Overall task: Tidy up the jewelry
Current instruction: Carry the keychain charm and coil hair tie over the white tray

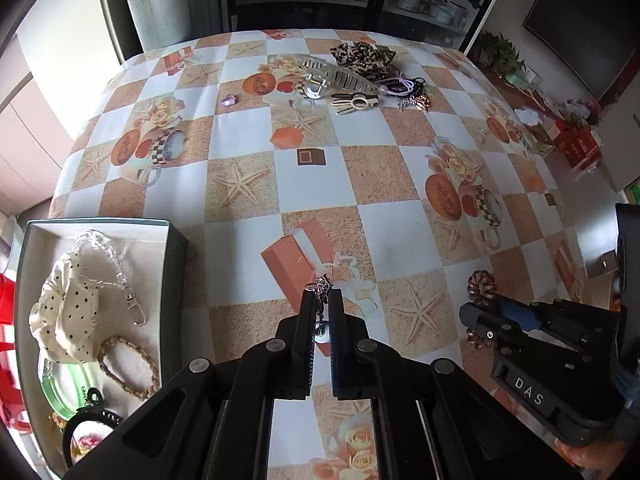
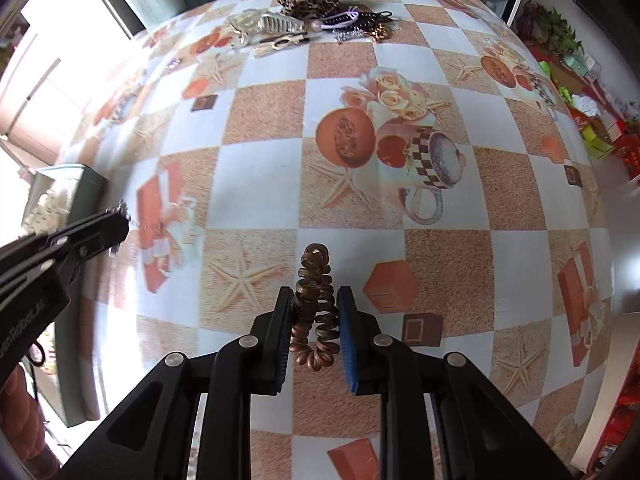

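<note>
Left fingers clamp one silver chain; right fingers squeeze one coiled hair tie.

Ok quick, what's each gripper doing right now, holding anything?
Left gripper: shut on a small silver chain charm.
Right gripper: shut on the brown spiral hair tie, squeezed between its pads.

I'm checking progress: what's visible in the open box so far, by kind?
Cream polka-dot fabric scrunchie: 1
Clear beaded chain with metal clasp: 1
Tan braided loop: 1
Green glass piece: 1
Black-rimmed round floral piece: 1
Total: 5
</note>
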Motion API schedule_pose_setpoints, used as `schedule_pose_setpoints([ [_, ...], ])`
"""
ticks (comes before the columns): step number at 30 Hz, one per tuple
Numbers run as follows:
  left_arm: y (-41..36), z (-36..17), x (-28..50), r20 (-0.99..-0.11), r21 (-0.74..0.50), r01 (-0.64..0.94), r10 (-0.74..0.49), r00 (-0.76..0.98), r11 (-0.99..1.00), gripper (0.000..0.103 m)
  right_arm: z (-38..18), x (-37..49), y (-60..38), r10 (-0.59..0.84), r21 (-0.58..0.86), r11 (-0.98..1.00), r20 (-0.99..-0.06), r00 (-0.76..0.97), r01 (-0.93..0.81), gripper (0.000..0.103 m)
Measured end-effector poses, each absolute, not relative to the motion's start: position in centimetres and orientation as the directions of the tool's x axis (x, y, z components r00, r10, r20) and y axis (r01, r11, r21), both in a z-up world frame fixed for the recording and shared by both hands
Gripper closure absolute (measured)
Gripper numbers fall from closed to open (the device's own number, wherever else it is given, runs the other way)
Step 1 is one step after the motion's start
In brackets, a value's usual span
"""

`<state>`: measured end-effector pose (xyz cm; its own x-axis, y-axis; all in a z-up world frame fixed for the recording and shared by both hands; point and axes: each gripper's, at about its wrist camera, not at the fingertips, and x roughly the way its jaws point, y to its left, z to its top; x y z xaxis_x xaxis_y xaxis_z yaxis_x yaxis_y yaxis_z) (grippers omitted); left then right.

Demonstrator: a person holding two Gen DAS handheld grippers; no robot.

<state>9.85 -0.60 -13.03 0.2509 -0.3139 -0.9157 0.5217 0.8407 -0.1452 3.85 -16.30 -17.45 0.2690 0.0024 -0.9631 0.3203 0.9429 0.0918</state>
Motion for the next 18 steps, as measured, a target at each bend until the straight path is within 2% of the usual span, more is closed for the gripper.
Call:
schedule_pose_setpoints([
  [18,9.7,-8.9,9.5,-0.904,-0.15,0.332,-0.265,0.336,0.931,0.094,-12.5,7.8,-9.3,0.141,0.203,0.965,-0.934,0.329,0.163,0.079],
])
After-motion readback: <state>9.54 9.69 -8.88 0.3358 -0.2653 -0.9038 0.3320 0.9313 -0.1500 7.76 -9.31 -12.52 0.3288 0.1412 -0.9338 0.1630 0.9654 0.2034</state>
